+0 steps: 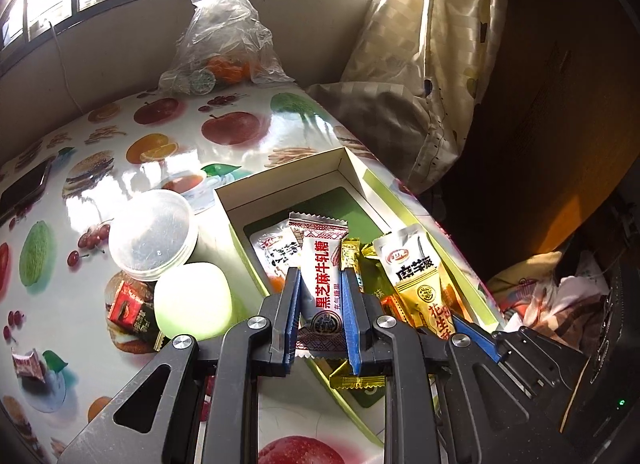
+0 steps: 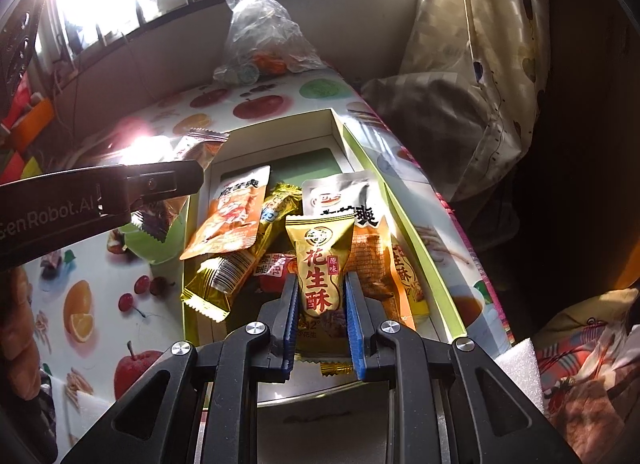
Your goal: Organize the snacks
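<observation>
Left wrist view: left gripper [image 1: 320, 280] has its blue pads pinching a white-and-red nougat candy packet [image 1: 320, 276], held upright over the near end of the open white cardboard box with green lining [image 1: 280, 176]. Box sits on the glossy fruit-print tabletop [image 1: 132, 132]. Inside the box: a white-and-orange snack pouch [image 1: 276, 250], gold-wrapped candies [image 1: 352, 254], and a gold peanut-crisp packet [image 1: 420, 284] that the right gripper [image 1: 466, 326] holds, jaws partly hidden here. Left of the box, on the table: a clear round plastic tub [image 1: 154, 234], a pale green rounded lid [image 1: 192, 304] touching it, a red-and-dark snack packet [image 1: 130, 308], and a small red wrapped candy [image 1: 28, 364] near the edge. A clear plastic bag with oranges inside [image 1: 226, 40] stands at the far end.

Right wrist view: right gripper [image 2: 322, 288] pinches the gold peanut-crisp packet [image 2: 322, 264] between its pads, over the box [image 2: 338, 124]. Box contents: an orange pouch [image 2: 232, 216], a gold barcode-printed candy wrapper [image 2: 224, 276], a white-topped orange pouch [image 2: 356, 216]; far end shows bare green floor. Left gripper [image 2: 188, 178] enters from the left with its nougat packet [image 2: 200, 148] by the box's left wall.
</observation>
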Tool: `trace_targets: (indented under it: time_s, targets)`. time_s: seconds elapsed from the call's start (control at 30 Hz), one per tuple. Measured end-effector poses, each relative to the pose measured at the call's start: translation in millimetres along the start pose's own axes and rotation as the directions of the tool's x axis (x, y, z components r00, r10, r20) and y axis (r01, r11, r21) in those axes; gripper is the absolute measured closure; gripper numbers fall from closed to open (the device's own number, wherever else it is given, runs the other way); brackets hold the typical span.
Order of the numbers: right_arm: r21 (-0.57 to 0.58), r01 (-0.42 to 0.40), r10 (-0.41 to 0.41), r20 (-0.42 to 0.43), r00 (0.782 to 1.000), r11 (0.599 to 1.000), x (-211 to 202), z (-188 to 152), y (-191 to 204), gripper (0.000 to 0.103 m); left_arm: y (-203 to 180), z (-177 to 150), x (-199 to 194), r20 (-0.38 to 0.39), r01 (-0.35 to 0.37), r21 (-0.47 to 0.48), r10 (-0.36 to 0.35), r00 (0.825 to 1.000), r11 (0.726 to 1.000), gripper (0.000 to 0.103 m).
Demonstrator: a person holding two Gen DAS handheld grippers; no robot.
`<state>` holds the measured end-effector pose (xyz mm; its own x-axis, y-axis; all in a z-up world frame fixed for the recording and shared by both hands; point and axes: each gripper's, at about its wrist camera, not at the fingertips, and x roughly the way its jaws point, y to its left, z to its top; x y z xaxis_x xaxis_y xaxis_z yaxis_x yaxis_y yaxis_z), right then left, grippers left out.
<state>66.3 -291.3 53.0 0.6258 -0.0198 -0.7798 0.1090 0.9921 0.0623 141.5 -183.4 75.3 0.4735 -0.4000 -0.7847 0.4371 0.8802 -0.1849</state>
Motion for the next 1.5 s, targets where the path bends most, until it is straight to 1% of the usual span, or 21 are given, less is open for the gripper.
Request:
trace_targets:
  time_s: [0.1, 0.53, 0.67, 1.03, 1.37, 1.43, 1.47, 1.5]
  targets:
    - [-0.001, -0.003, 0.003, 0.0, 1.0, 1.0, -0.5, 0.2, -0.3, 0.082, -2.4, -2.0, 5.1, -0.01, 0.009, -0.002, -0.009, 1.0, 1.0, 0.082]
    - [0.006, 0.01, -0.011, 0.015, 1.0, 1.0, -3.0, -6.0, -6.2, 0.082, -8.1, -7.3, 16.9, -0.037, 0.007, 0.01, -0.007, 0.999, 1.0, 0.082]
    - [0.008, 0.011, -0.012, 0.019, 1.0, 1.0, -2.6, -7.6, -7.8, 0.082, -8.7, -8.8, 19.9, -0.046, 0.026, 0.009, -0.026, 0.999, 1.0, 0.082]
    - [0.015, 0.008, -0.009, 0.025, 1.0, 1.0, -2.0, -8.3, -10.0, 0.082, -9.6, -9.4, 21.3, -0.047, 0.016, 0.011, -0.016, 0.999, 1.0, 0.082]
    - [0.014, 0.01, -0.01, 0.025, 1.0, 1.0, -2.0, -8.4, -10.2, 0.074, -8.4, -10.8, 21.2, -0.049, 0.016, 0.004, -0.016, 0.999, 1.0, 0.081]
    - [0.014, 0.009, -0.01, 0.027, 1.0, 1.0, -2.6, -8.2, -10.4, 0.073, -8.4, -10.3, 20.2, -0.045, 0.016, 0.006, -0.016, 0.999, 1.0, 0.08]
    - [0.014, 0.01, -0.011, 0.027, 1.0, 1.0, -2.4, -8.1, -10.5, 0.071, -8.5, -10.3, 19.6, -0.044, 0.018, 0.007, -0.018, 0.999, 1.0, 0.077]
    - [0.016, 0.011, -0.012, 0.027, 1.0, 1.0, -2.9, -8.1, -10.3, 0.069, -8.9, -10.0, 18.9, -0.043, 0.022, 0.007, -0.021, 0.999, 1.0, 0.071]
